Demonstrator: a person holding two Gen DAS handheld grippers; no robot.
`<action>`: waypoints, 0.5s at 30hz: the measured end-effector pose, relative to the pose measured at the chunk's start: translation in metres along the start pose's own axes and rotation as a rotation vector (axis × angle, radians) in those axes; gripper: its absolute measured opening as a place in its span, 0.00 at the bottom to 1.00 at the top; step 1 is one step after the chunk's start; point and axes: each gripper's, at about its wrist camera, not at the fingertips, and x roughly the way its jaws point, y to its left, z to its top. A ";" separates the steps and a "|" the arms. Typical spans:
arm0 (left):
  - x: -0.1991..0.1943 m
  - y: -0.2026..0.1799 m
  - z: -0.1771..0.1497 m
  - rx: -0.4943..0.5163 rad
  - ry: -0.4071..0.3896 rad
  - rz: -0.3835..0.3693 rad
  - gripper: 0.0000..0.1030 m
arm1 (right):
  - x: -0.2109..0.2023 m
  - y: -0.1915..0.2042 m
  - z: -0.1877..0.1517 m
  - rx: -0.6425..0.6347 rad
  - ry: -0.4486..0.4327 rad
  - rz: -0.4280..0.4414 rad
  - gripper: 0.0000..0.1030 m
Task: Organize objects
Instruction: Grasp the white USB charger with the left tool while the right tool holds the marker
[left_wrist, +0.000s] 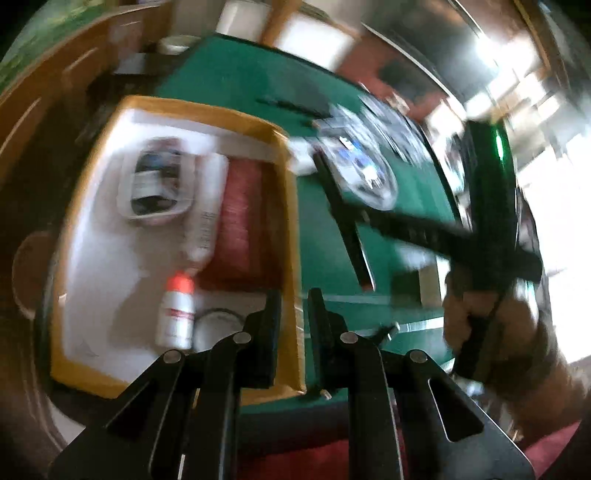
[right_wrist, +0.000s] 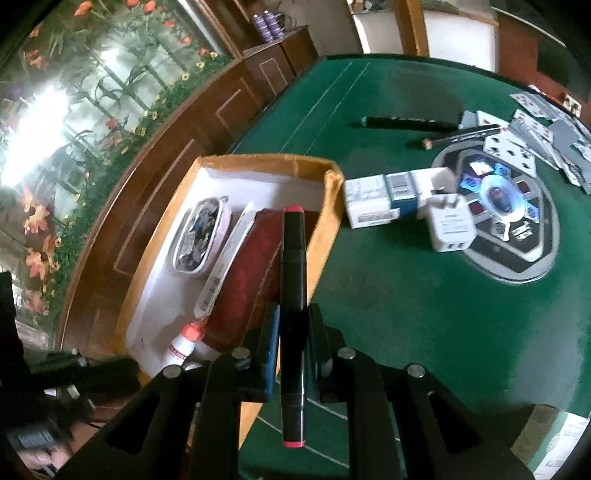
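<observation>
My right gripper (right_wrist: 293, 314) is shut on a black marker (right_wrist: 293, 258) with red ends. The marker lies along the fingers, and its far tip hangs over the right wall of an open cardboard box (right_wrist: 258, 160) lined in white. The box holds a pink oval container (right_wrist: 199, 236), a white tube (right_wrist: 225, 258), a dark red book (right_wrist: 247, 280) and a white bottle with an orange cap (right_wrist: 184, 345). In the left wrist view, my left gripper (left_wrist: 294, 306) hovers shut and empty above the box's near right wall (left_wrist: 291, 258). The marker (left_wrist: 343, 218) shows blurred to the right of that wall.
The box stands on a green felt table (right_wrist: 406, 314). To its right lie white cartons (right_wrist: 373, 203), a white charger (right_wrist: 448, 229), a round control panel (right_wrist: 495, 229), scattered playing cards (right_wrist: 546, 140) and two dark pens (right_wrist: 410, 123). A hand (left_wrist: 491, 325) grips the right tool.
</observation>
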 end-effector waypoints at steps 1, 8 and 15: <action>0.008 -0.008 0.000 0.032 0.029 -0.015 0.14 | -0.004 -0.004 0.000 0.008 -0.007 -0.005 0.12; 0.064 -0.084 0.001 0.237 0.184 -0.100 0.48 | -0.065 -0.065 -0.020 0.119 -0.107 -0.075 0.12; 0.110 -0.162 0.020 0.400 0.226 -0.204 0.63 | -0.142 -0.154 -0.068 0.324 -0.209 -0.203 0.13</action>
